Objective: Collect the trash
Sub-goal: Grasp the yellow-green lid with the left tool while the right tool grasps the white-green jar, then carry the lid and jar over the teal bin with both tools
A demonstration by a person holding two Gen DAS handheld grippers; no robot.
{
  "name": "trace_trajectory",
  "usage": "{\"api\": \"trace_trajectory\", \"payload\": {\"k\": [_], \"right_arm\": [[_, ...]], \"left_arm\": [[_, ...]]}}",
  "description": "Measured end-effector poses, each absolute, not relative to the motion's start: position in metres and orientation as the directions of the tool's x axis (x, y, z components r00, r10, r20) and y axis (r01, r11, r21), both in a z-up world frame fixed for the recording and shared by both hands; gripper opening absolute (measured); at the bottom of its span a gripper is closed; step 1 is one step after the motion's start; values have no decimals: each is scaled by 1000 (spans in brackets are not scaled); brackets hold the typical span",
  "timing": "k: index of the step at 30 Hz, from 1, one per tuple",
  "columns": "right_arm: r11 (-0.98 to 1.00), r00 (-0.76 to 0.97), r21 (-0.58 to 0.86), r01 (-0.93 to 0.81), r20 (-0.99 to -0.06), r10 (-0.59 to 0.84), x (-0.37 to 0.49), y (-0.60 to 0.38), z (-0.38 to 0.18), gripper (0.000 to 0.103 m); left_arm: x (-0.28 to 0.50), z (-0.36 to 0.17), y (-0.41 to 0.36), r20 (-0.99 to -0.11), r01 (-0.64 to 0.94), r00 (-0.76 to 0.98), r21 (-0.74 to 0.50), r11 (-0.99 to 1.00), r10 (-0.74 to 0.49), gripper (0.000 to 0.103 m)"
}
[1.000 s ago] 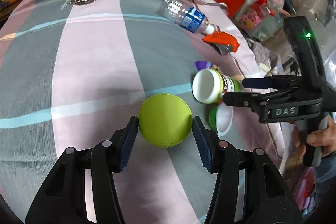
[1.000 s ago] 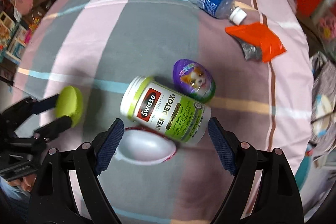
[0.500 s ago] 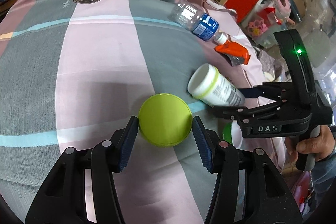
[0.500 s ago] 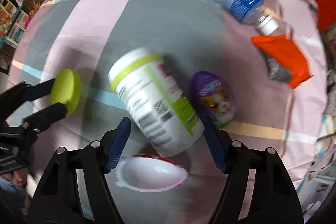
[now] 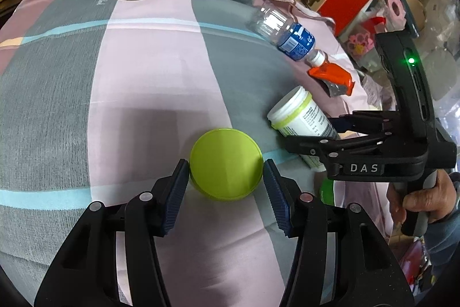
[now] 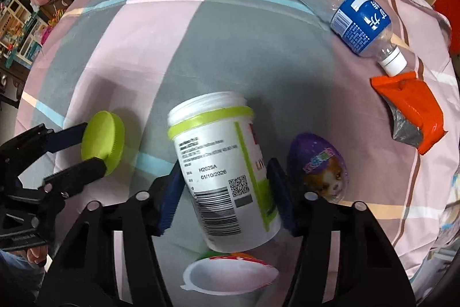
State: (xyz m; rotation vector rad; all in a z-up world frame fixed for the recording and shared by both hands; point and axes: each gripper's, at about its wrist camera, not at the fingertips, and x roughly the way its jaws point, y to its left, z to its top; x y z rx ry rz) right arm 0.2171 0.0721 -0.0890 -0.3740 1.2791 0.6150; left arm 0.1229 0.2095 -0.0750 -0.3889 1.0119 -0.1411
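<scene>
A lime-green round lid [image 5: 225,163] sits between the blue pads of my left gripper [image 5: 225,186], which is shut on it just above the striped bed cover [image 5: 115,76]. In the right wrist view the lid [image 6: 102,141] and left gripper [image 6: 96,146] appear at the left. My right gripper [image 6: 225,186] is closing its jaws on a white supplement bottle [image 6: 221,163] with a green band. Both pads press its sides, and its open mouth points away and up. The left wrist view shows that bottle [image 5: 299,114] raised in the right gripper [image 5: 307,131].
A clear water bottle [image 6: 353,16] with a blue label lies at the far right, an orange wrapper [image 6: 411,105] just below it. A purple egg-shaped toy [image 6: 319,166] lies right of the held bottle, a white cup [image 6: 230,275] under it. Boxes and toys ring the bed.
The right gripper's jaws have narrowed onto the white bottle, which turned from lying crosswise to pointing away and tilted up. The left gripper keeps the lid and has drifted slightly.
</scene>
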Motion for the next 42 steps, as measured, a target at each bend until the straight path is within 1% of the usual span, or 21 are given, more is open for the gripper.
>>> {"api": "trace_trajectory", "payload": {"k": [2,8,17,22,27,36,42], "right_arm": [[792,167,96,-603,-955,244,216,70,-83,51],[822,166,235,-518,-916,366,217,40,-57,51],[843,214,306,-442,-877,430,201,-22,-33,51],[864,277,357,-356,-842,462,196,-87,-18,51],[883,343,393,-255,-817,463,179,-165,-9,51],[885,440,454,-108,-776,452,145,-278,-13,51],[863,484,503,-36,-747,455,131,-331,-21,51]], "left_arm": [[122,-74,208,-799,-60,527,-374,925,-289,55],[122,-64,200,-794,-52,539,-363,930,-280,55],[120,-30,156,-775,36,564,-321,946,-285,55],[121,-12,114,-768,113,561,-296,948,-307,55],[124,-2,58,-773,208,542,-258,943,-331,55],[131,0,-38,-794,350,482,-212,913,-369,55],[133,0,-97,-815,430,448,-165,887,-369,55]]}}
